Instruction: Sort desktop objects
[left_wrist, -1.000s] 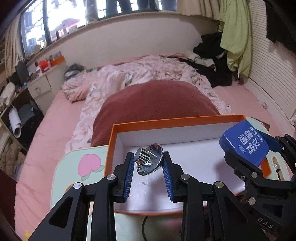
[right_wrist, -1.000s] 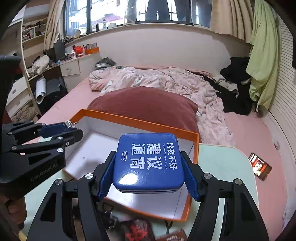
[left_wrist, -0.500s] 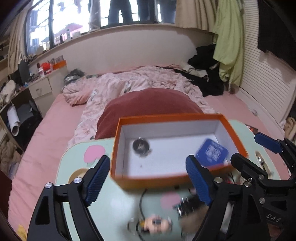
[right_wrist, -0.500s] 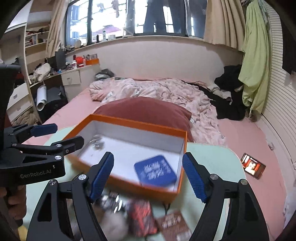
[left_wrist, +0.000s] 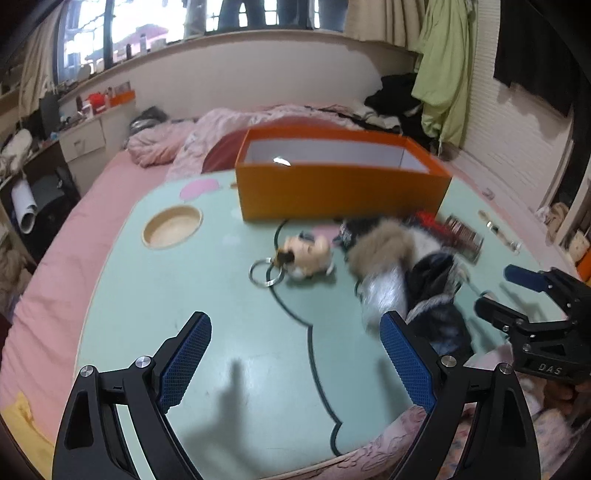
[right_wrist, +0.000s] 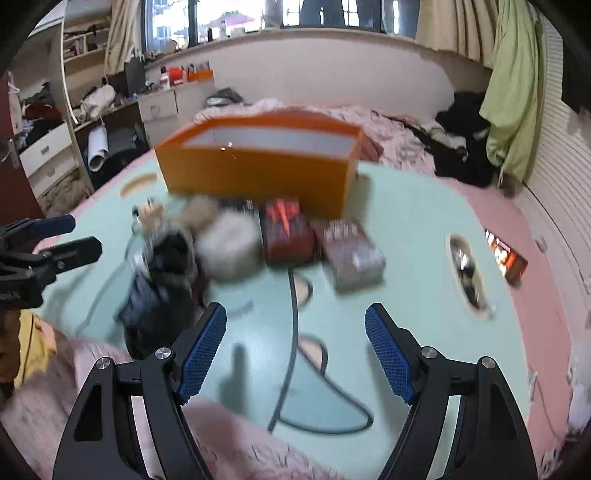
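- A round wooden recess is set into the pale green bench near its left edge.
- The left tool is held wide apart over the near part of the bench, with nothing between its blue pads.
- A beige figure keychain is seen at mid-bench, its metal rings lying at its left end, so that its long axis runs left to right.
- The orange box is placed at the far edge of the bench, open at the top and white inside, its long side parallel to that edge; a small shiny item shows inside near its left end.
- A blurred pile of grey, tan and dark furry things lies right of the keychain.
- A red packet and a brownish packet lie side by side just in front of the box; their print cannot be read.
- The right tool is likewise spread wide and holds nothing; "DAS" is read on its body in the left view.
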